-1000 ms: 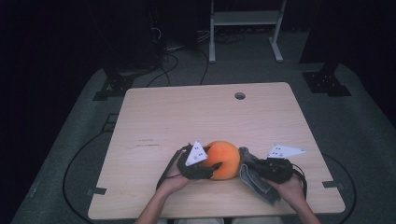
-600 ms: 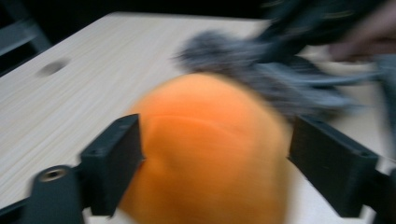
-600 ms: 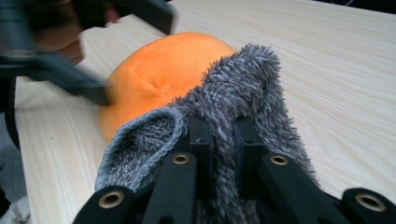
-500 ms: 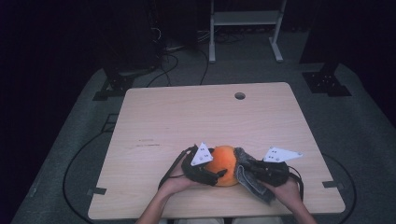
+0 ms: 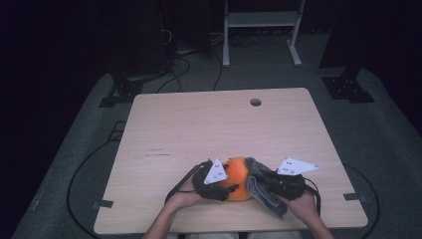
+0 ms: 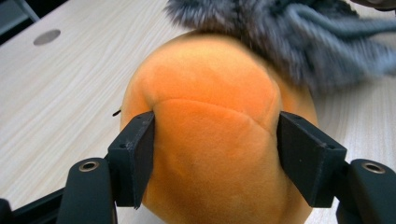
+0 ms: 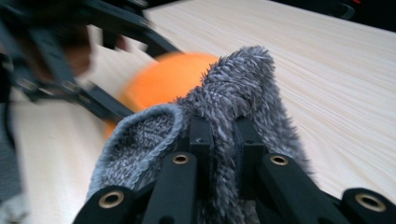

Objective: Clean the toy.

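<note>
At the near edge of the worktop (image 5: 164, 129), you hold both tools close together, one on each side of the orange plush ball (image 5: 238, 178). Your left gripper (image 6: 215, 156) straddles the ball: its jaws have just been closing, with the ball between them, and the pads now press into its sides, so the soft skin bulges past them. That hold looks meant to steady the ball while the other tool works on it. Your right gripper (image 7: 219, 135) has its jaws clamped tight on a fold of the grey fuzzy cloth (image 7: 233, 93), pinching it so the free part stands up and leans against the ball's far side. Judging by this, you are wiping or covering the ball with the cloth.

Both of your forearms come in low from the near side, your left hand (image 5: 185, 194) cupped under its tool and your right hand (image 5: 301, 201) angled inward, so the two tools point toward each other across the ball. Farther off, the wooden top lies bare up to a small round hole (image 5: 256, 102) near its far edge.
</note>
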`<state>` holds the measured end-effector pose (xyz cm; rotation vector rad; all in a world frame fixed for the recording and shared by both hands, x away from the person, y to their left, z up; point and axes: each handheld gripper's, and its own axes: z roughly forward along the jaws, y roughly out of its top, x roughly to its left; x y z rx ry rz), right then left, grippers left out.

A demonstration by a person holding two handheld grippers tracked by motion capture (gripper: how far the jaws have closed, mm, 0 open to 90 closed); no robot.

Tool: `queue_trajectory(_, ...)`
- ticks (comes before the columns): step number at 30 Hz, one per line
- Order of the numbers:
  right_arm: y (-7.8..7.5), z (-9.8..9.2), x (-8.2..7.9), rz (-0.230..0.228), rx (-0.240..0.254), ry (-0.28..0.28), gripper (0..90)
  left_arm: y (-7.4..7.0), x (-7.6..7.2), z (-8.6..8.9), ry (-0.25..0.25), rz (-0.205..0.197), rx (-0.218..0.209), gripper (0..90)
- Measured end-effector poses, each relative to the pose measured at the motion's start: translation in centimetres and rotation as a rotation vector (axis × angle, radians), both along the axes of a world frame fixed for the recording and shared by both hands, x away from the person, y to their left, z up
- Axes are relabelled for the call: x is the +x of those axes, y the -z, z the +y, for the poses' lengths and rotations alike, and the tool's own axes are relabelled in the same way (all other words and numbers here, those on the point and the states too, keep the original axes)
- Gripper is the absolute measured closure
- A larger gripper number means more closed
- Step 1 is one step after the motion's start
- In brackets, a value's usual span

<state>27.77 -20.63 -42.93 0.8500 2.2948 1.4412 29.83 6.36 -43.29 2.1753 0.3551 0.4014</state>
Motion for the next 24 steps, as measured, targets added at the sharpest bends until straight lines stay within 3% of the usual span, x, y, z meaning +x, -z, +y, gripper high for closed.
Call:
queue_trajectory(11, 1.8, -1.7, 1.6, 0.127, 0.018, 0.067, 80.4, 0.3, 0.8, 1.3, -0.020, 0.053, -0.002, 30.5)
queue_trajectory(14, 2.2, -2.1, 1.9, 0.160, -0.020, 0.101, 80.4, 0.4, 1.0, 1.8, -0.026, 0.064, 0.003, 29.8)
queue_trajectory(20, 0.9, -2.1, 1.3, 0.117, 0.072, 0.051, 80.3, 0.4, 1.1, 2.1, -0.019, 0.071, 0.009, 29.3)
queue_trajectory(23, 1.6, -1.7, 1.4, 0.134, 0.042, 0.029, 80.3, 0.4, 1.1, 2.2, -0.015, 0.073, 0.011, 29.2)
queue_trajectory(24, 1.9, -1.6, 1.6, 0.160, 0.040, 0.031, 80.3, 0.4, 1.1, 2.2, -0.015, 0.072, 0.012, 29.1)
